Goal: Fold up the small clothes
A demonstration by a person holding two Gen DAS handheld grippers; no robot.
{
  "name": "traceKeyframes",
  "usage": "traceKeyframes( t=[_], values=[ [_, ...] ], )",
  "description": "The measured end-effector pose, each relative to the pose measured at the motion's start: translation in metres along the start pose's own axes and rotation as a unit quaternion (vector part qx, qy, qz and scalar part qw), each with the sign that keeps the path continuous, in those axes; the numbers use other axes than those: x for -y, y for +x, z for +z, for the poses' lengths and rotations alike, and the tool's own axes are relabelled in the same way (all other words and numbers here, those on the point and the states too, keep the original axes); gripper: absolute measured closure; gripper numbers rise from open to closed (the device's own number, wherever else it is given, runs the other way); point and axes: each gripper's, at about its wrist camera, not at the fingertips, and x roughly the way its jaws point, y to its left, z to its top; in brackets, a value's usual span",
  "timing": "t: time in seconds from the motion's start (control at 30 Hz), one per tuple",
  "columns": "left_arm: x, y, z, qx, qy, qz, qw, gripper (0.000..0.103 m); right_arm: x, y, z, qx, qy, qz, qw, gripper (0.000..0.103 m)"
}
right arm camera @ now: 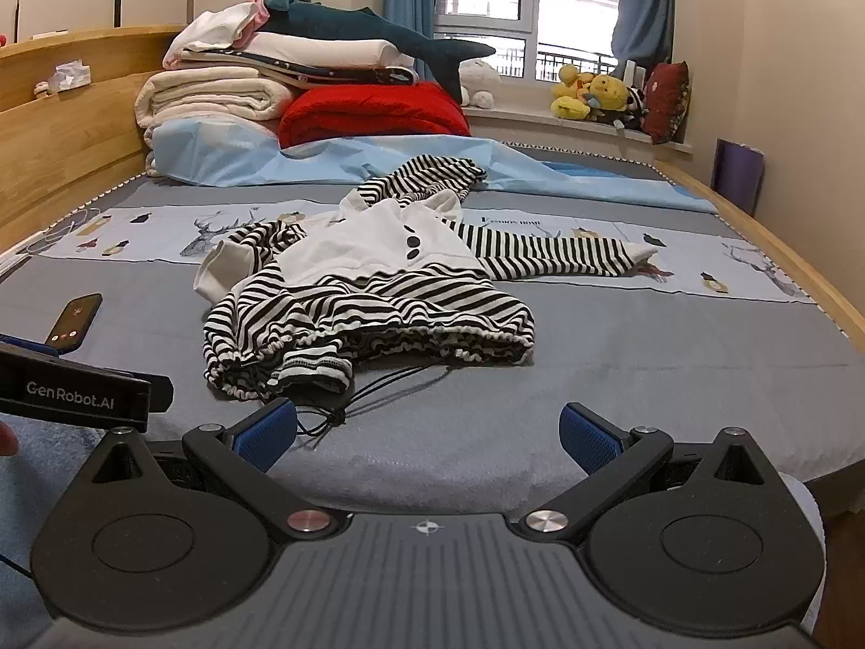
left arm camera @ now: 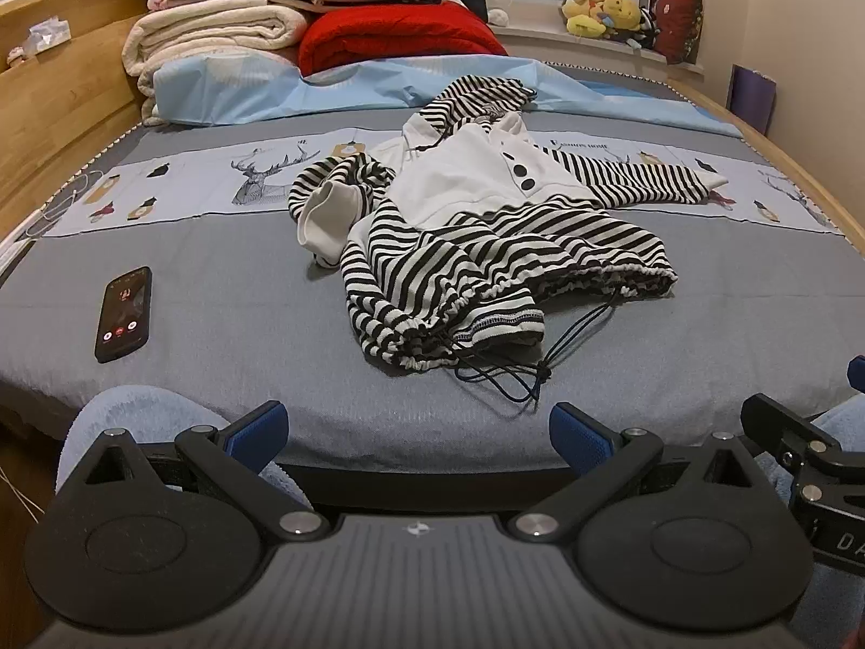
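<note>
Crumpled black-and-white striped hooded jacket (left arm camera: 486,216) at frame centre, unfolded on grey bedspread (left arm camera: 216,281). My left gripper (left arm camera: 419,432) and right gripper (right arm camera: 430,432) spread apart, empty. Next: spread jacket flat.

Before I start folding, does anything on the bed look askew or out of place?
Yes. The striped hooded top lies crumpled: one sleeve stretched straight, the other bunched up by the body, and the hem drawstring trailing loose. A phone with its screen lit lies beside it on the bed.
</note>
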Motion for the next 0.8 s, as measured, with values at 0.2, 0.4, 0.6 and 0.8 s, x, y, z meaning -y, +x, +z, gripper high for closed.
traceKeyframes(
  t=[0.2, 0.4, 0.6, 0.8],
  values=[
    [-0.002, 0.002, 0.0, -0.006, -0.007, 0.005, 0.9999, 0.0, -0.001, -0.001, -0.001, 0.0, -0.002, 0.002, 1.0, 0.001],
    [-0.007, 0.012, 0.002, -0.011, -0.013, 0.006, 0.9998, 0.0, 0.0, 0.004, -0.002, -0.004, -0.001, -0.002, 1.0, 0.001],
    [-0.036, 0.05, 0.014, -0.037, -0.075, 0.026, 0.9962, 0.0, 0.026, 0.036, 0.003, -0.017, 0.016, -0.047, 0.999, 0.001],
    [-0.047, 0.099, 0.028, -0.056, -0.092, 0.024, 0.9939, 0.0, 0.081, 0.109, 0.013, -0.07, 0.074, -0.081, 0.991, 0.001]
  ],
)
